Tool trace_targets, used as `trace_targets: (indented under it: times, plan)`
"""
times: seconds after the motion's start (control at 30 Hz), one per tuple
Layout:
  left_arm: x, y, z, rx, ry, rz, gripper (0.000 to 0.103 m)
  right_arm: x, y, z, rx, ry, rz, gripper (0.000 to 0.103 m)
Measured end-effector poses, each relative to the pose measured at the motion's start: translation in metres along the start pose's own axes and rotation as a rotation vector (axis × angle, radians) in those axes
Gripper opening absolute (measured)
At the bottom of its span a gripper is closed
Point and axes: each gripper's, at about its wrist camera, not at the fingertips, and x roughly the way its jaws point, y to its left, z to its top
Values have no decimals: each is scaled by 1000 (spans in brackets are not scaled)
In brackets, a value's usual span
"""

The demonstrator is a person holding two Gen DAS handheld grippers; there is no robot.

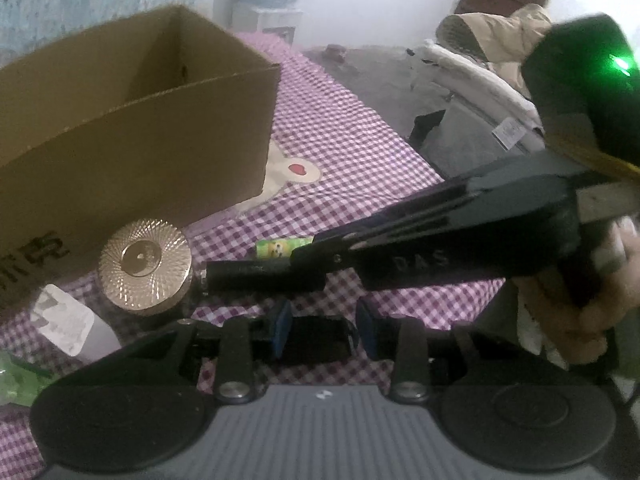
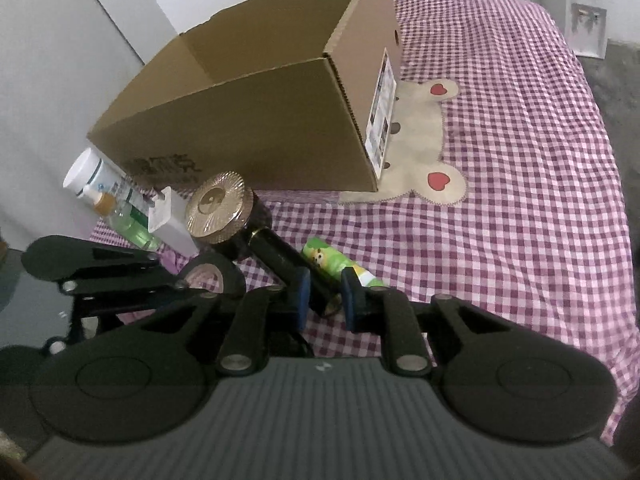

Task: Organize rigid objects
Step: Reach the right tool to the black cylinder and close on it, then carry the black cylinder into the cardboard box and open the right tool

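An open cardboard box [image 2: 256,120] stands on the purple checked bedspread; it also shows in the left wrist view [image 1: 132,128]. A black cylinder [image 2: 288,264] lies in front of it, next to a jar with a gold ribbed lid [image 2: 218,210]. My right gripper [image 2: 324,300] has its pads on both sides of the cylinder's near end. In the left wrist view the right gripper [image 1: 316,264] reaches in from the right onto the cylinder [image 1: 248,276]. My left gripper [image 1: 324,332] is open over a black roll of tape [image 1: 316,340].
A small green tube [image 2: 336,268] lies just right of the cylinder. A white bottle [image 2: 172,220], a green bottle [image 2: 136,232] and a white tube [image 2: 92,172] lie left of the jar. Clothes [image 1: 480,80] are heaped beyond the bed.
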Motion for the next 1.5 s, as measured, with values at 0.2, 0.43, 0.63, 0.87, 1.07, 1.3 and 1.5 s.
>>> trace_targets:
  times: [0.2, 0.43, 0.63, 0.87, 1.07, 1.3, 1.5]
  plan:
    - [11, 14, 6, -68, 27, -14, 38, 6, -11, 10, 84, 47, 77, 18]
    - [12, 18, 9, -70, 40, -15, 47, 15, -28, 14, 201, 120, 170, 19]
    - [14, 26, 12, -81, 43, 7, 48, 33, -22, 29, 192, 149, 177, 23]
    - [12, 28, 13, -79, 25, 47, 37, 38, -16, 28, 201, 114, 181, 22]
    - [-5, 16, 14, -35, -17, 43, 37, 12, -26, 21, 241, 60, 179, 22]
    - [-59, -4, 15, 24, -134, 46, 37, -48, -6, 19, 209, -53, 155, 22]
    - [-119, 0, 29, 60, -238, 173, 38, -82, 49, 47, 117, -184, 215, 22]
